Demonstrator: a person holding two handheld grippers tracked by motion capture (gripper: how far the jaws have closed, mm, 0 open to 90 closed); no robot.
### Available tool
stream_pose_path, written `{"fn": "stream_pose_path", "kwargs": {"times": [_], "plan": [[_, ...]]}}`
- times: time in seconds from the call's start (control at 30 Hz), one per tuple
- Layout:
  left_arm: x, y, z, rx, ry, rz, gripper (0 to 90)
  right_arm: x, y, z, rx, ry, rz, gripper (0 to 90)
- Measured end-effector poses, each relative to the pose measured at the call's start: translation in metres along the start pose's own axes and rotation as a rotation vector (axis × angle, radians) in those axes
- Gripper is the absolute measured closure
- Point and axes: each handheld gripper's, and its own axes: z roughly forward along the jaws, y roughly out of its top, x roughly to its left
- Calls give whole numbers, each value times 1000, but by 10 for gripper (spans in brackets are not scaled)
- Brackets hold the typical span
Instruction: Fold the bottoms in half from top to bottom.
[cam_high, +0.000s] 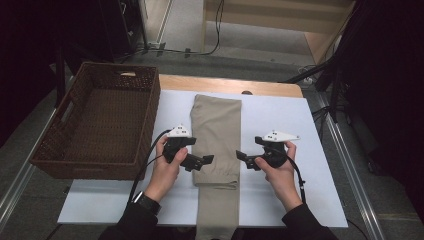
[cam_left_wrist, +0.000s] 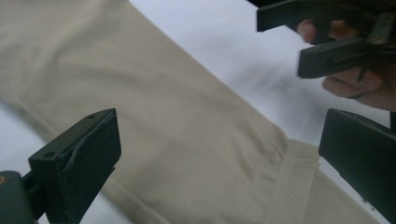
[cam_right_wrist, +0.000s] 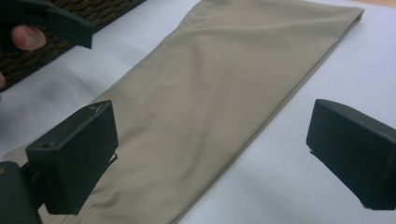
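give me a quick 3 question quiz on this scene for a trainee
1. True or false: the left gripper is shut on the beige cloth.
2. Which side of the cloth is the wicker basket on? A the person's left, B the person's right, C the near edge.
3. Fill in: the right gripper is ____.

Key: 1 false, its jaws stand apart above the cloth; 2 A; 3 open.
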Motion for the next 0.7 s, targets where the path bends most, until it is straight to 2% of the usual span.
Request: {"fn": "stream_pose_path", "kwargs": {"times": [0.07, 0.13, 0.2, 0.33, 0.4, 0.47, 0.5, 0.57, 0.6, 0.63, 0.67, 0.7], "plan": [[-3, -8, 0, 18, 5, -9, 0, 6, -6, -3, -1, 8, 1, 9], [-7, -16, 0, 29, 5, -1, 0, 11, -11, -6, 4, 13, 3, 10], [-11, -24, -2, 24, 6, -6, 6, 18, -15, -10, 0, 17, 7, 50], [-18, -39, -4, 28, 28, -13, 120, 29, -23, -16, -3, 7, 3, 163], [-21, -46, -5, 41, 44, -24, 170, 34, -28, -17, 12, -8, -6, 259], [-23, -52, -7, 40, 54, -36, 222, 38, -33, -18, 20, 7, 7, 322], [-24, -55, -9, 37, 52, -45, 264, 40, -36, -19, 26, 12, 16, 353], [-25, -61, -15, 14, 15, -57, 387, 42, -42, -19, 40, 25, 22, 418], [-25, -62, -17, 19, 6, -58, 423, 43, -46, -19, 40, 33, 28, 444], [-26, -63, -19, 35, 13, -56, 456, 43, -50, -20, 39, 43, 49, 473], [-27, -64, -21, 42, 33, -51, 486, 44, -54, -18, 56, 53, 51, 475], [-27, -64, -23, 43, 48, -46, 508, 46, -56, -16, 76, 44, 37, 476]]}}
